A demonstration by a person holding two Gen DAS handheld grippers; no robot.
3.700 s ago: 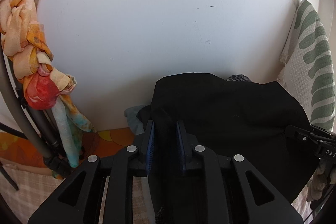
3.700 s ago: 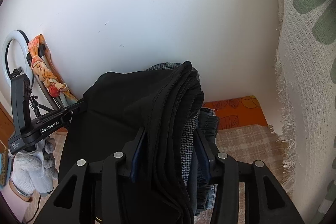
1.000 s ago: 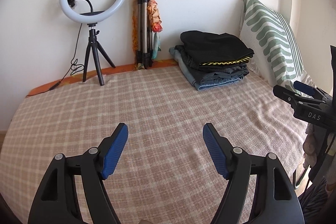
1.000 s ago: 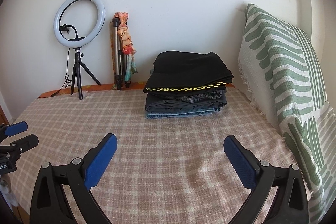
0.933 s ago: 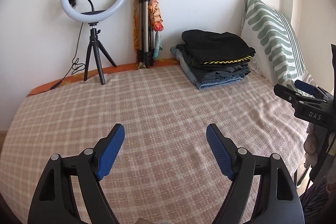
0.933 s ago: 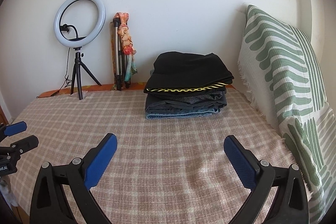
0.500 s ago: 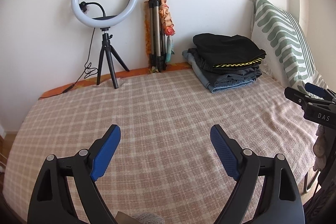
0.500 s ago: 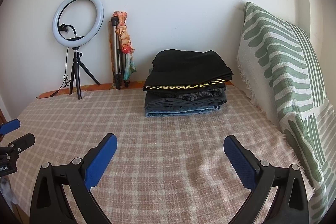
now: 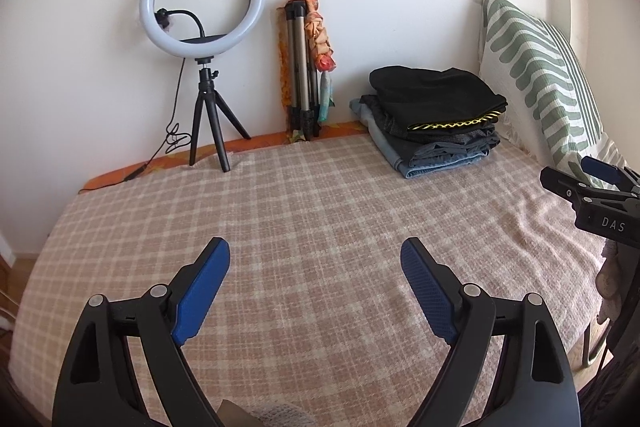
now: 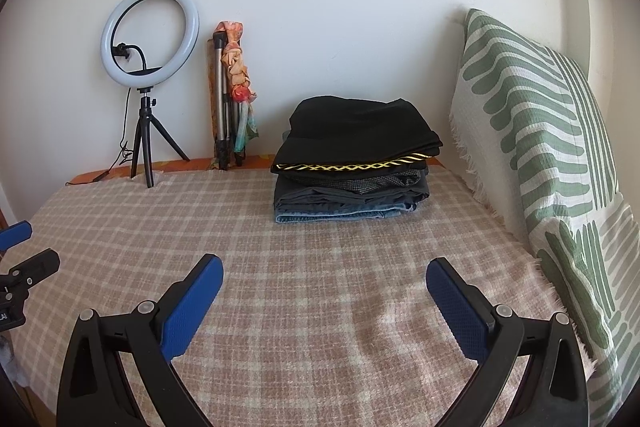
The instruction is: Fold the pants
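Observation:
Folded black pants [image 9: 434, 93] [image 10: 356, 135] with a yellow-patterned waistband lie on top of a stack of folded clothes [image 9: 436, 145] [image 10: 352, 197] at the back of the bed, by the wall. My left gripper [image 9: 316, 255] is open and empty, low over the plaid blanket [image 9: 312, 211] near the front. My right gripper [image 10: 324, 269] is open and empty, also over the blanket [image 10: 320, 247], well short of the stack. The right gripper shows at the right edge of the left wrist view [image 9: 592, 183].
A ring light on a small tripod [image 9: 202, 39] [image 10: 148, 67] and a folded tripod with an orange scarf [image 9: 308, 63] [image 10: 232, 95] stand against the wall. A green-striped pillow [image 9: 540, 83] [image 10: 552, 163] leans at the right. The bed's front edge is near me.
Since 3.7 s ago both grippers let go of the black pants on the stack, opened and pulled back over the bed. In the last second the left gripper drew back slightly further.

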